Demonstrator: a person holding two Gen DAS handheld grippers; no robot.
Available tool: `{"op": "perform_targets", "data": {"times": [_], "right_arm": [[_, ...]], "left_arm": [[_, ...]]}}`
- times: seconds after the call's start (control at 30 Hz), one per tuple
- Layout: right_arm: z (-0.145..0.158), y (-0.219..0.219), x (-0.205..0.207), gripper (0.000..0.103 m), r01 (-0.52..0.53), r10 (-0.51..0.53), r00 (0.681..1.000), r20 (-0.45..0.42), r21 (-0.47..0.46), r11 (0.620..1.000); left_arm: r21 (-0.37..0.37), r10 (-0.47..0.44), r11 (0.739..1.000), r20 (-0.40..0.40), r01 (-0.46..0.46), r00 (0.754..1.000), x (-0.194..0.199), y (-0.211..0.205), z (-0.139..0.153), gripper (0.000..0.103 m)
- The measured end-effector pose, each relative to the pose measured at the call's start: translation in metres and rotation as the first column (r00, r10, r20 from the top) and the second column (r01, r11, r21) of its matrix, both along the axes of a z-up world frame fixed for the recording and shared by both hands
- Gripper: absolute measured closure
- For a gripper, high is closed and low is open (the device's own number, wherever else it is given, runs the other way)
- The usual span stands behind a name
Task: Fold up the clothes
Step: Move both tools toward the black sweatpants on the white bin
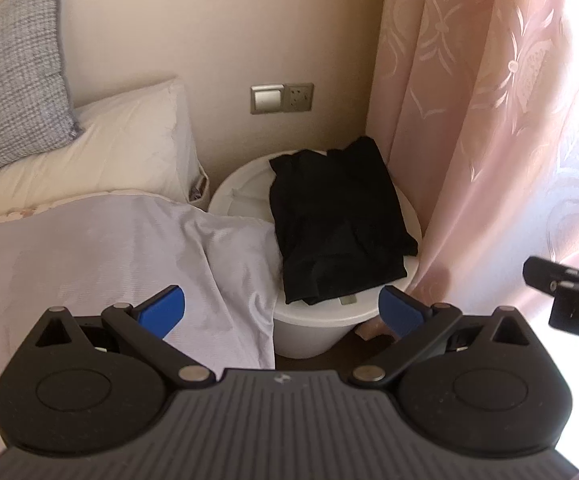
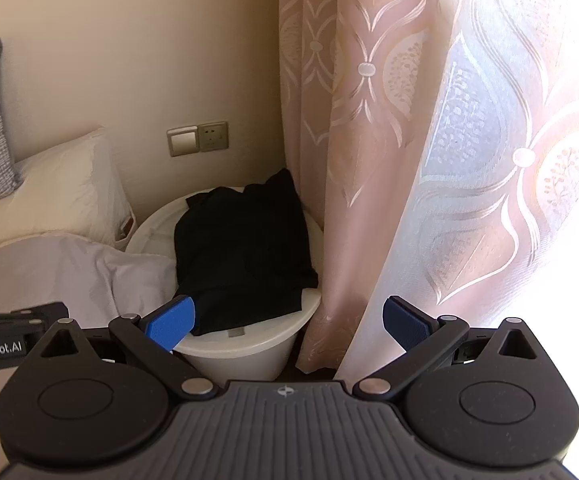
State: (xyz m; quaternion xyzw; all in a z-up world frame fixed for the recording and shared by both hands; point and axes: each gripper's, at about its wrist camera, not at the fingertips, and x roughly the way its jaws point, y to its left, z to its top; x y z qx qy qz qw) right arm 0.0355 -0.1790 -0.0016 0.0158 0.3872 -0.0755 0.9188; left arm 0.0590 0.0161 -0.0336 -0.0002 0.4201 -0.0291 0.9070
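The left gripper (image 1: 281, 312) has its jaws spread wide with nothing between the blue pads (image 1: 161, 310), and it hangs above the edge of the bed (image 1: 89, 260), facing the corner of the room. The right gripper (image 2: 289, 322) is likewise wide open and empty; its left pad (image 2: 171, 322) overlaps the near edge of the black garment (image 2: 241, 248) in the right wrist view, though I cannot tell if it touches. The two grippers sit side by side: part of the right one shows at the right edge of the left wrist view, and part of the left one at the left edge of the right wrist view. The garment lies roughly folded on top of a white bin (image 1: 313, 332), covering most of its lid and drooping a little over the near rim. The bin stands on the floor in the corner, just beside the bed, whose pale lilac cover (image 1: 137, 248) reaches the bin's left side. A pink patterned curtain (image 1: 489, 120) hangs to the right of the bin, touching it. On the bed behind lie a white pillow (image 1: 121, 152) and a grey cushion (image 1: 13, 72) propped on it. A switch and socket (image 1: 281, 98) sit on the wall above the bin.
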Motion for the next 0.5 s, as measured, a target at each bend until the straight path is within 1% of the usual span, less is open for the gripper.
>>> {"op": "perform_targets", "data": {"times": [0.13,0.27,0.5], "right_arm": [[-0.002,0.003,0.008,0.0,0.018,-0.018,1.0,-0.006,-0.01,1.0],[-0.008,0.008,0.012,0.0,0.026,-0.027,0.999,-0.037,-0.022,0.999],[-0.02,0.017,0.019,0.0,0.004,-0.006,0.997,-0.074,-0.02,1.0]], "left_arm": [[-0.002,-0.026,1.0,-0.019,0.026,0.999,0.01,0.008,-0.008,0.001],[-0.017,-0.04,0.999,-0.047,0.039,0.998,0.013,0.012,-0.016,0.001],[0.009,-0.02,1.0,-0.064,0.021,0.998,0.011,0.017,-0.025,0.001]]}}
